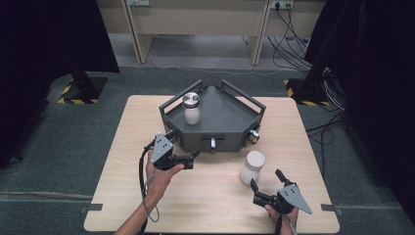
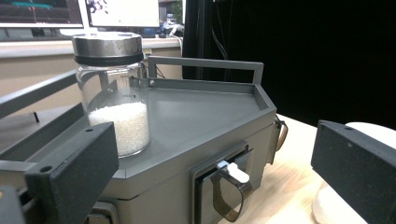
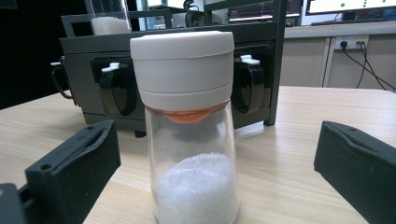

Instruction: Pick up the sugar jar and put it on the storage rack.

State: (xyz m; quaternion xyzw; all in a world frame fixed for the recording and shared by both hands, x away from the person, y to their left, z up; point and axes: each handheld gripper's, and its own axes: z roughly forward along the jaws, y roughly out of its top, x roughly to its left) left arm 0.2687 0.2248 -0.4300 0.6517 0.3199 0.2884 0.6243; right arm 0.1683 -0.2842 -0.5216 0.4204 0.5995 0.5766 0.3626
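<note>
Item one: white-capped glass jar (image 3: 189, 135), roughly a third full of white granules, upright on the bench (image 1: 205, 205) just in front of the grey tray (image 1: 222, 115), between the spread jaws of my right hand-held gripper (image 1: 266, 185), which is released and not touching it. Item two: metal-lidded glass jar (image 2: 114, 93), white granules in its lower part, upright on the tray's left side. My left hand-held gripper (image 1: 195, 155), also released, sits at the tray's front edge.

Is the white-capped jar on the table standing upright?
Yes, upright. The white-capped jar stands on its base on the table, cap on top, white grains settled at the bottom.
</note>
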